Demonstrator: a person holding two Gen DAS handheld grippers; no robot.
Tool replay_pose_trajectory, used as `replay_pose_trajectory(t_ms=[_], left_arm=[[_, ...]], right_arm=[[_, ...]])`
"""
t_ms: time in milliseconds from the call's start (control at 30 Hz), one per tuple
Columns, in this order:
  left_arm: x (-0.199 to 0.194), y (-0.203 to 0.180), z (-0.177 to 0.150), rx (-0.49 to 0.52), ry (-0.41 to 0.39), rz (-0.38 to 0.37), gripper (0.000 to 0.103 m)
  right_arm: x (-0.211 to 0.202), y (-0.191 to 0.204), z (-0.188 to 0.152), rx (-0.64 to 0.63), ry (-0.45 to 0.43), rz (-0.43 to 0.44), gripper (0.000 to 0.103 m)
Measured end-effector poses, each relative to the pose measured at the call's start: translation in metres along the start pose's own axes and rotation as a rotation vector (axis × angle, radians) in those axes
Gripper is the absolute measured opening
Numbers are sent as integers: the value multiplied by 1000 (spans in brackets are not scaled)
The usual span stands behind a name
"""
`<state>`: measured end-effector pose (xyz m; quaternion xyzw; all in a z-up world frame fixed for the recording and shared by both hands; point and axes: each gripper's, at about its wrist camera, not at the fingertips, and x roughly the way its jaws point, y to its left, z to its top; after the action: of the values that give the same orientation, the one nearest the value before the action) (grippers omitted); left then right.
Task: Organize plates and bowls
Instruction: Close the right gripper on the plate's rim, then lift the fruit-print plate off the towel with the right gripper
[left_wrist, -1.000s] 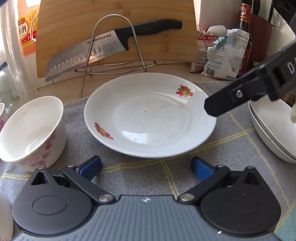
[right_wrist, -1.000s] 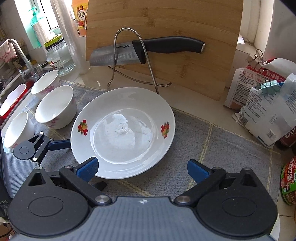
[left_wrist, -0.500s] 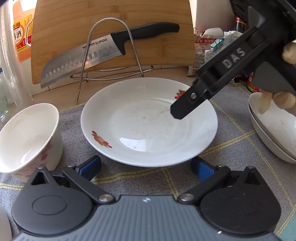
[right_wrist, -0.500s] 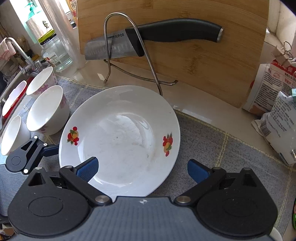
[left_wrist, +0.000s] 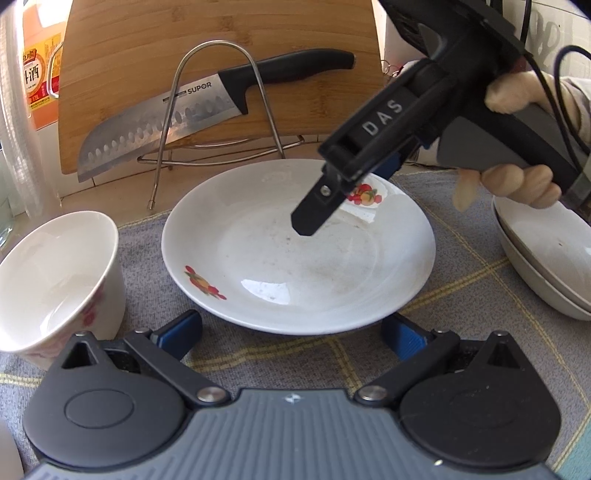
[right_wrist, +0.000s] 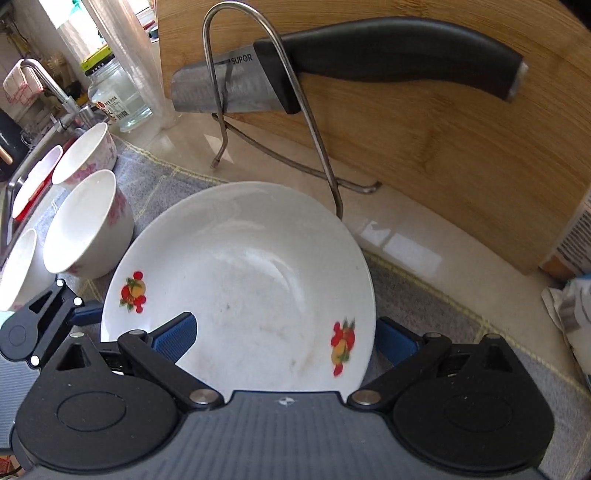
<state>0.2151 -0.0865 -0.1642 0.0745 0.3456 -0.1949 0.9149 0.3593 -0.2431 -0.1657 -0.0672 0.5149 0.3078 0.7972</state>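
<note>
Grey mat (left_wrist: 461, 258): right gripper (right_wrist: 284, 339) fingers astride plate (right_wrist: 251, 258) rim.

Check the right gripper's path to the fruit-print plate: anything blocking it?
Nothing visible. The right gripper is open, its fingers straddling the near rim of the plate. The knife rack stands behind the plate and the bowls sit off to its left.

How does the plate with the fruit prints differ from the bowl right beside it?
The plate is wide and shallow; the bowl is narrow and deep with tall walls. The plate carries red and orange fruit prints inside its rim; the bowl carries pink flowers on its outer wall. Both are white, upright and on the grey mat.
</note>
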Motion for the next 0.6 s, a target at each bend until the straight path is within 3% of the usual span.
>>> replay_pose_trajectory(t_ms=[600], left_arm=[[-1,1,1,12,9,-10,102]], right_arm=[[15,1,23,-48,-26,73,103]])
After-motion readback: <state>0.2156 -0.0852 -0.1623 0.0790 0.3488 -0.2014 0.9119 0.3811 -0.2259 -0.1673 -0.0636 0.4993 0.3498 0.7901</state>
